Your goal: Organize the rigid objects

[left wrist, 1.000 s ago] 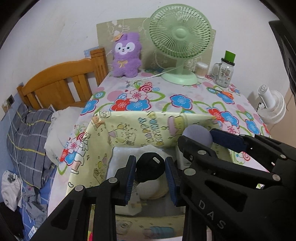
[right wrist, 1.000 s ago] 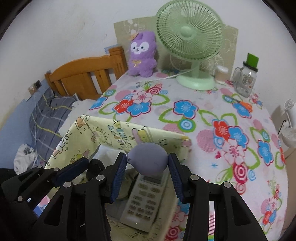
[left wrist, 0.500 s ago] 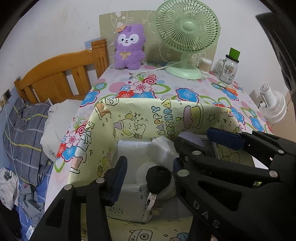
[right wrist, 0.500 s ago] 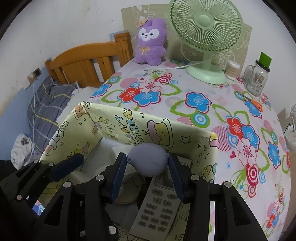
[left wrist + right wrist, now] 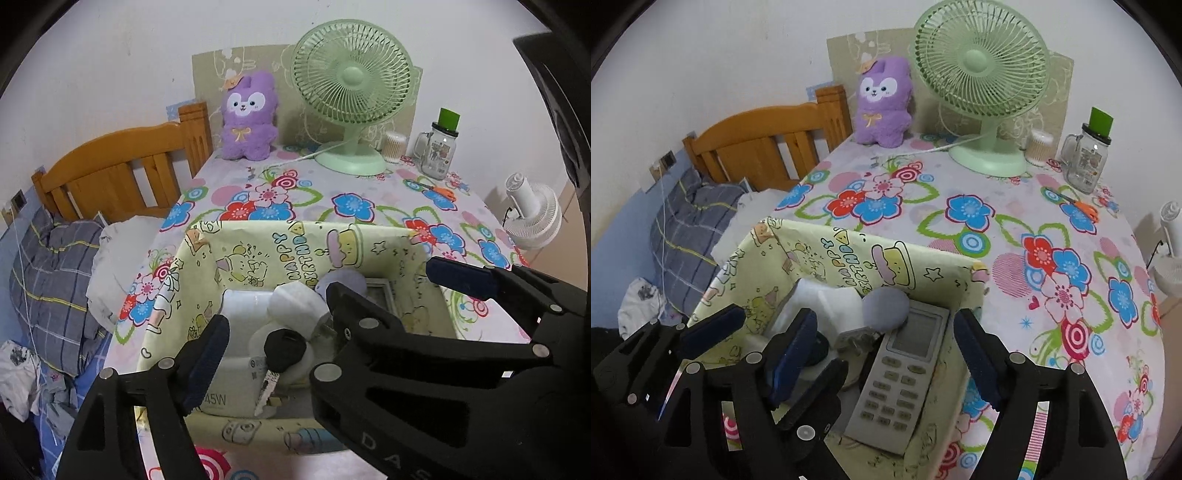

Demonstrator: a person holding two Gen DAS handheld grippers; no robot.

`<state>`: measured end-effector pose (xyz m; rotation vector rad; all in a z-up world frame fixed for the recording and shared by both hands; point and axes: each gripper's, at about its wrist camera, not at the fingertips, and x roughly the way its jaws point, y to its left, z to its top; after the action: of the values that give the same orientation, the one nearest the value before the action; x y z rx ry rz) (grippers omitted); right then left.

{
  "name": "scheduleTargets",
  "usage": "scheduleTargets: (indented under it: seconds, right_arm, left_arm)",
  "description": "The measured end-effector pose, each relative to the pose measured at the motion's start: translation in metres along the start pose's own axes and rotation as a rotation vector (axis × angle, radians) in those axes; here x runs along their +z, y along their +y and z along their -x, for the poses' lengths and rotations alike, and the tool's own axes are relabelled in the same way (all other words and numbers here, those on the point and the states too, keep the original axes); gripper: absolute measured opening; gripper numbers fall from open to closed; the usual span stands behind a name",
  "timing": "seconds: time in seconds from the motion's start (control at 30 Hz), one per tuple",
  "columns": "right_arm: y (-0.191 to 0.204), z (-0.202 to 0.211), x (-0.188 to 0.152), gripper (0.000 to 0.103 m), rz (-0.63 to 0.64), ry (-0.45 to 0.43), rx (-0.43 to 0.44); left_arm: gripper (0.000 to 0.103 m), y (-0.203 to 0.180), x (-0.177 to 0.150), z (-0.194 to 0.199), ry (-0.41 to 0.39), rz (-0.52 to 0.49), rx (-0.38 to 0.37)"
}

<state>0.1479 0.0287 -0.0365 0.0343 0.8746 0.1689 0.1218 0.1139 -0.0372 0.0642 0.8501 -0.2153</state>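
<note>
A yellow cartoon-print box (image 5: 295, 242) (image 5: 827, 254) stands at the table's near edge. In it lie a black-headed key (image 5: 284, 350), a white charger box (image 5: 236, 373), a grey remote (image 5: 897, 376) and a lavender round object (image 5: 885, 308) (image 5: 341, 282). My left gripper (image 5: 273, 343) is open above the key, which lies loose in the box. My right gripper (image 5: 884, 354) is open over the remote, with the lavender object lying free just beyond its fingers.
On the floral tablecloth (image 5: 997, 221) stand a green fan (image 5: 982, 81), a purple plush (image 5: 882, 99), a glass jar with a green lid (image 5: 1089, 158), a cotton-swab tub (image 5: 1039, 146) and orange scissors (image 5: 1078, 205). A bed with a wooden headboard (image 5: 122, 170) is on the left.
Both grippers opened over the box. The key dropped from the left gripper and the lavender object from the right; both now lie inside the box.
</note>
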Motion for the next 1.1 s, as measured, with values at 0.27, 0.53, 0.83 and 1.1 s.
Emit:
scheduleTargets:
  seconds: [0.27,0.53,0.83,1.1]
  right_arm:
    - [-0.014,0.028,-0.009,0.089,-0.013,-0.056,-0.070]
    - [-0.034,0.049,-0.020,0.093,-0.041,-0.092,-0.107]
    - [-0.055,0.069,-0.031,0.096,-0.059,-0.129,-0.127]
    - [-0.074,0.088,-0.044,0.097,-0.064,-0.160,-0.142]
  left_arm:
    - [0.087,-0.021,-0.004,0.017,-0.040,-0.016,0.007]
    - [0.089,-0.044,-0.007,0.028,-0.077,-0.027,-0.007]
    - [0.089,-0.071,-0.010,0.039,-0.099,-0.039,-0.025]
    - [0.092,-0.093,-0.016,0.046,-0.118,-0.039,-0.028]
